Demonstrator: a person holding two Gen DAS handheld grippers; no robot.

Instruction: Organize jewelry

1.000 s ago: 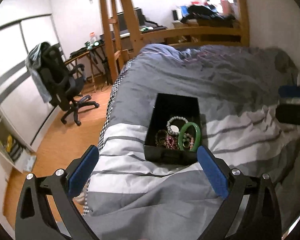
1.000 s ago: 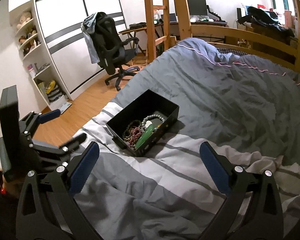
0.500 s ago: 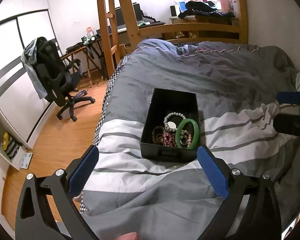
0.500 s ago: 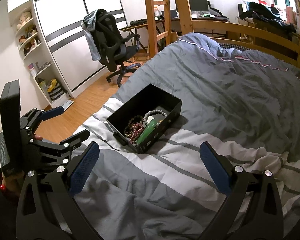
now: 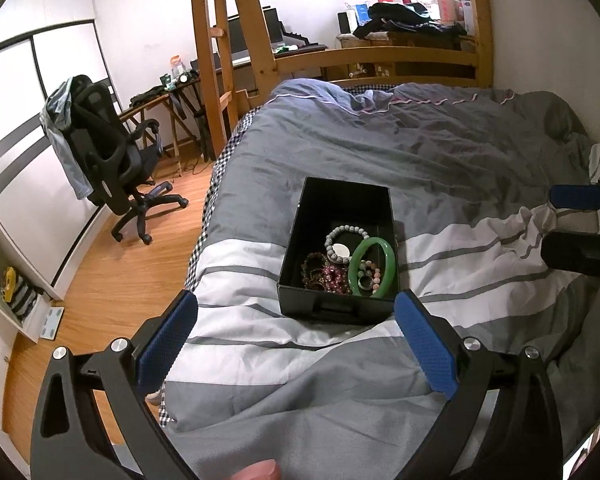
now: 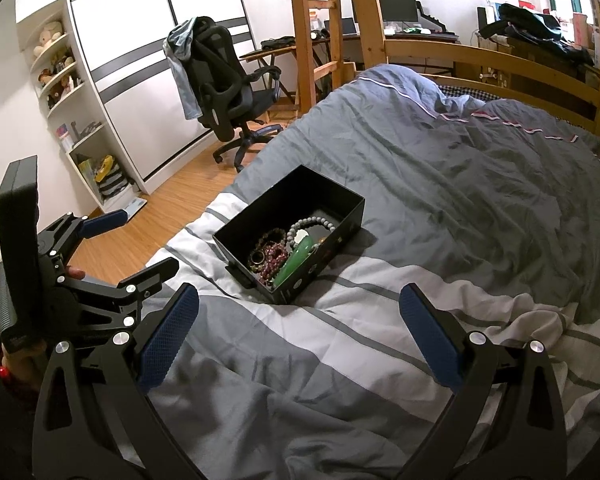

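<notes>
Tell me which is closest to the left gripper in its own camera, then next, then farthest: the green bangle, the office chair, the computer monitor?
1. Green bangle, in the black box just ahead of the left gripper.
2. Office chair, on the floor, far left.
3. Computer monitor, on the desk behind the bed.

box (image 5: 337,248) sitting on duvet (image 5: 440,168), ahead of both grippers | bangle (image 5: 374,266) lying in box's right side | bead bracelet (image 5: 346,236) lying left of bangle, behind tangled beads (image 5: 324,274) | office chair (image 5: 108,160) standing on floor, left of bed
</notes>
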